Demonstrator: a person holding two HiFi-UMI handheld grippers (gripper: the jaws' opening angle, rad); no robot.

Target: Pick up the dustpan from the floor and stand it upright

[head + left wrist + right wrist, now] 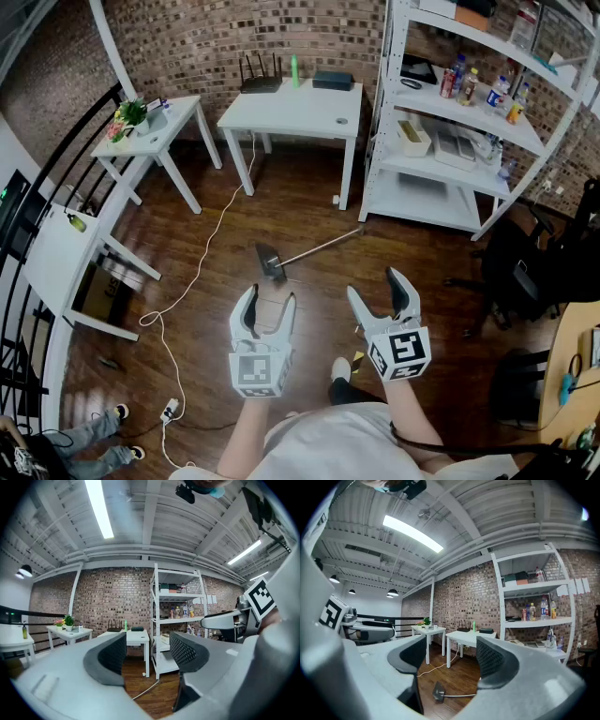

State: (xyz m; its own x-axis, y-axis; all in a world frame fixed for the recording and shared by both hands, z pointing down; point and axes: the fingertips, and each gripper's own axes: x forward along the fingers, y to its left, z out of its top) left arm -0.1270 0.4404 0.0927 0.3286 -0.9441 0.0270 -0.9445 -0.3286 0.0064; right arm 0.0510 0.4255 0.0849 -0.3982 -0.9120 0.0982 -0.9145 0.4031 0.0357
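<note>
The dark dustpan point(270, 262) lies flat on the wooden floor, and its long thin handle point(323, 246) runs up and to the right toward the shelf's foot. My left gripper point(269, 302) hovers just short of the pan, open, with nothing between its pads. To its right my right gripper point(375, 286) also stands open and empty. In the right gripper view the dustpan point(438, 692) shows low between the jaws, well ahead of the right gripper point(450, 660). The left gripper view shows only a thin strip of the handle point(146, 691) below the left gripper point(147, 653).
A white table point(295, 111) and a white shelf unit point(450, 141) stand behind the dustpan. A smaller table point(155, 136) is at the left. A white cable point(202, 267) snakes over the floor to a power strip point(171, 410). Dark chairs point(525, 281) stand at the right, a railing point(37, 225) at the left.
</note>
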